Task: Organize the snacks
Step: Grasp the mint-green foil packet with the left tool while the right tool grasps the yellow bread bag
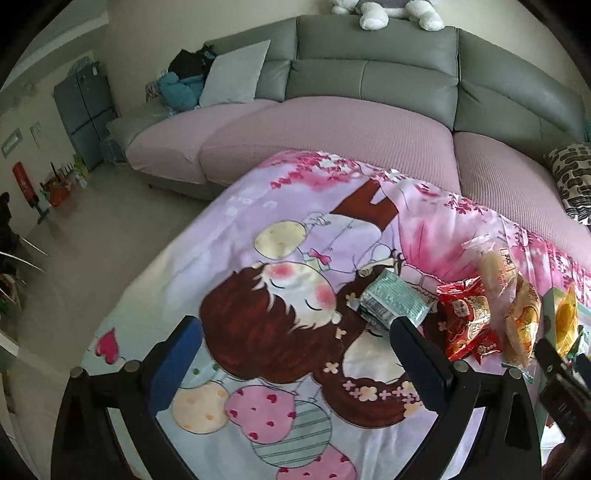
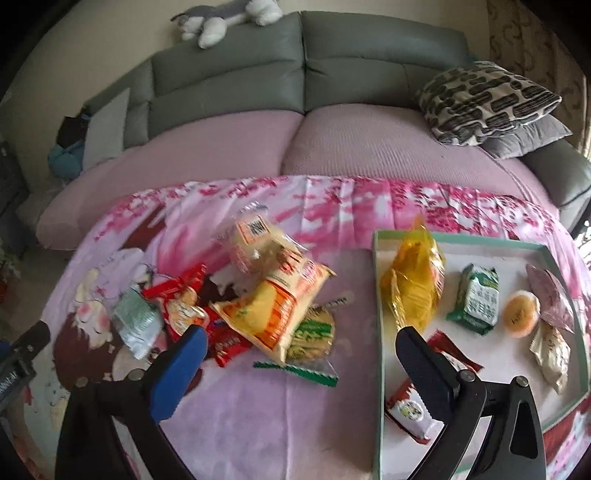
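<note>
A loose pile of snacks lies on the cartoon-print cloth [image 2: 258, 424]: a pale green packet [image 2: 135, 321] [image 1: 391, 299], red packets [image 2: 184, 302] [image 1: 465, 317], a yellow-orange bag [image 2: 280, 306] [image 1: 521, 317], a clear bread bag [image 2: 255, 236] and a green cracker pack [image 2: 310, 332]. To the right, a white tray with a green rim [image 2: 376, 295] holds a yellow bag [image 2: 413, 280], a green packet [image 2: 474, 299], an orange round snack [image 2: 521, 314] and a red-white packet [image 2: 410, 406]. My left gripper [image 1: 295, 323] is open, its right finger beside the pale green packet. My right gripper [image 2: 301, 332] is open above the pile's near edge, holding nothing.
A grey sofa with pink seat covers [image 2: 332, 147] runs behind the table. A patterned cushion [image 2: 487, 99] lies at its right end and a plush toy [image 2: 221, 22] lies on the backrest. Open floor [image 1: 92, 221] lies left of the table.
</note>
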Tool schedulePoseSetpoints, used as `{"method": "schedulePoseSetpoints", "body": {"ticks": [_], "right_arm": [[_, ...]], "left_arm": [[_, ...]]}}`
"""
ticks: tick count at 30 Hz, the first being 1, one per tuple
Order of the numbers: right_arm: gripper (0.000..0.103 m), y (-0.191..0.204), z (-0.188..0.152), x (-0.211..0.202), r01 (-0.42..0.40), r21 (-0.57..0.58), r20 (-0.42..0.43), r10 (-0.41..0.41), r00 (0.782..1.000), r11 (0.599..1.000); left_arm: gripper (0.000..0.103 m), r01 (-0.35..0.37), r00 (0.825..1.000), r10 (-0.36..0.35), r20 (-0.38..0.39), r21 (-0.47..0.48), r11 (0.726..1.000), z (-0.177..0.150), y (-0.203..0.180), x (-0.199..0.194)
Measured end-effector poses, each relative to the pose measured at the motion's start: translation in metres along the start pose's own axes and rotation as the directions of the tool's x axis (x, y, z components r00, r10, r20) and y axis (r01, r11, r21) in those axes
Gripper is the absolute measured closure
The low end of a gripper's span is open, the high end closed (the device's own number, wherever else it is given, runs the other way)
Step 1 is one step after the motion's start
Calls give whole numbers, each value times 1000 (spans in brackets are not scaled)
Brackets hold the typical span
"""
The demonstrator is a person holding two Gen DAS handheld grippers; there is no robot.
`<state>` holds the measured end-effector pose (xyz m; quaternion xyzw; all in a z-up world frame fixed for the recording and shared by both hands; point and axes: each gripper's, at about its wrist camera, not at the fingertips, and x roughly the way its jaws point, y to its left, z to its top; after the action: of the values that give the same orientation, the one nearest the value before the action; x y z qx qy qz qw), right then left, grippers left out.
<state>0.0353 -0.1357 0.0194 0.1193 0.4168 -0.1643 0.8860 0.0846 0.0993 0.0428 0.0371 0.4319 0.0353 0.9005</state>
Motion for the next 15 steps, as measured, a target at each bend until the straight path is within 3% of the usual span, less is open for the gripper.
{"method": "schedulePoseSetpoints", "body": {"ticks": [8, 15], "right_arm": [[0, -5, -4, 12, -72, 24, -36, 73, 997, 997], [0, -10, -1, 24, -81, 71, -45, 84, 995, 994]], "left_arm": [[2, 61, 997, -61, -45, 7, 998, 2, -13, 22], [2, 128, 983, -141, -119, -116, 985, 10, -13, 48]]}}
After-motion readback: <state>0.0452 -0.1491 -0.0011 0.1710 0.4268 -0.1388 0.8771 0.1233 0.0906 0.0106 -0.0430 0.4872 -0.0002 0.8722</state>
